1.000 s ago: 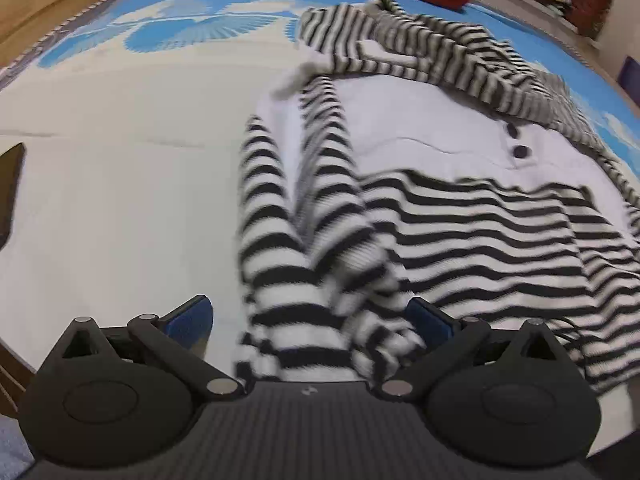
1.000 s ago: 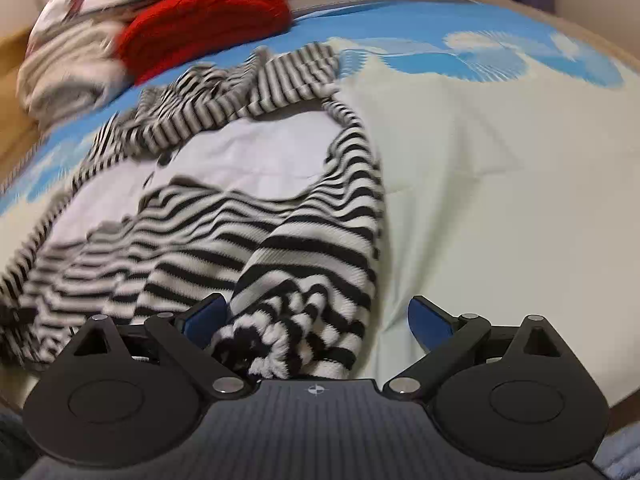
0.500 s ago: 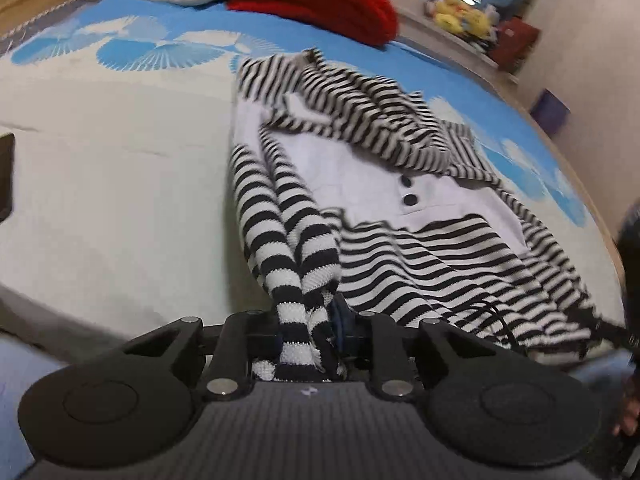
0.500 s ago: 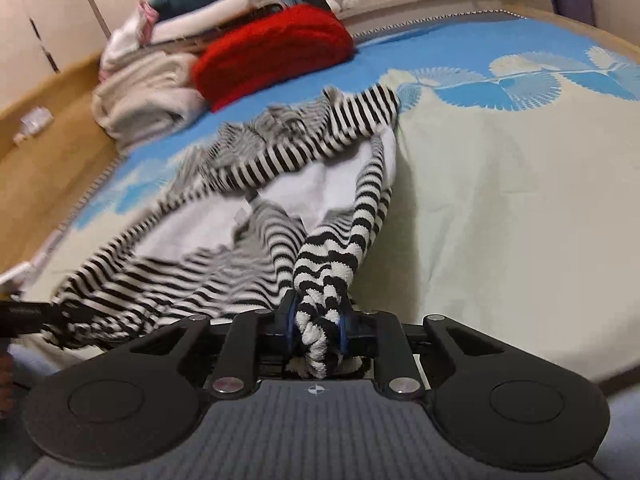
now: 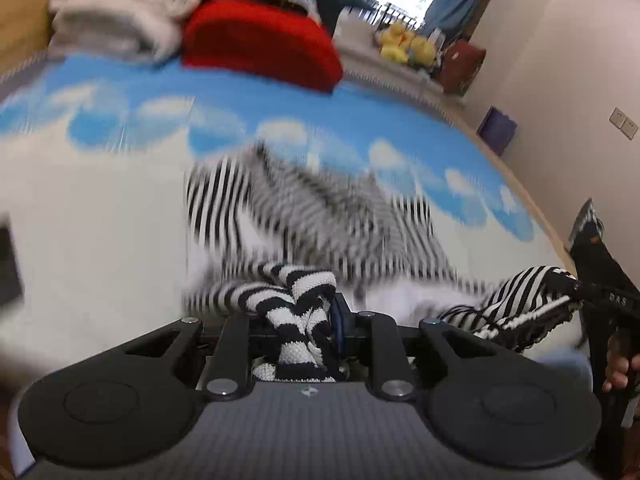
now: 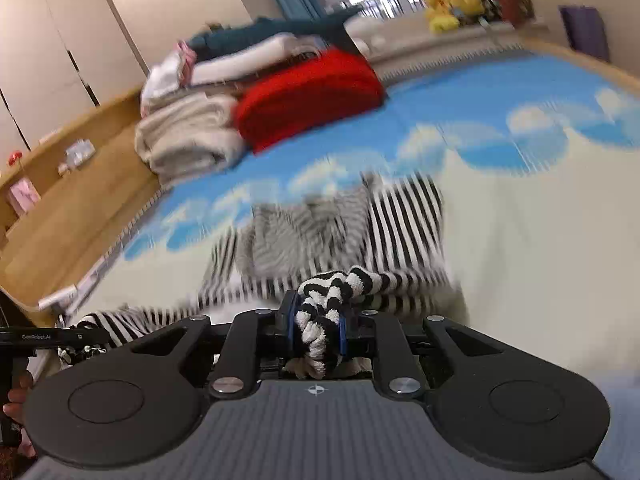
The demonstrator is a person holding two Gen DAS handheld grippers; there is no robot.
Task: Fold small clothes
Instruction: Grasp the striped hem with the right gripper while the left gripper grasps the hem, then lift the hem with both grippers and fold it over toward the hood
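A black-and-white striped small garment (image 5: pixel 320 216) lies partly lifted off the bed sheet (image 5: pixel 88 208), blurred by motion. My left gripper (image 5: pixel 304 320) is shut on a bunched striped end of it. In the same view my right gripper (image 5: pixel 576 292) appears at the right edge, holding the other striped end, with a hand below it. In the right wrist view the garment (image 6: pixel 404 216) stretches away from my right gripper (image 6: pixel 318 324), which is shut on a twisted striped bunch. My left gripper (image 6: pixel 80 336) shows at the left edge, pinching its end.
A red folded cloth (image 5: pixel 260 44) and cream folded blankets (image 5: pixel 120 20) sit at the far end of the bed. Yellow plush toys (image 5: pixel 404 46) line a ledge by the window. A purple bin (image 5: pixel 498 130) stands by the wall. A wooden surround (image 6: pixel 80 200) borders the bed.
Both grippers shut on the striped ends of the garment and rose, pulling the near part of it up off the sheet. The views now tilt higher toward the room.
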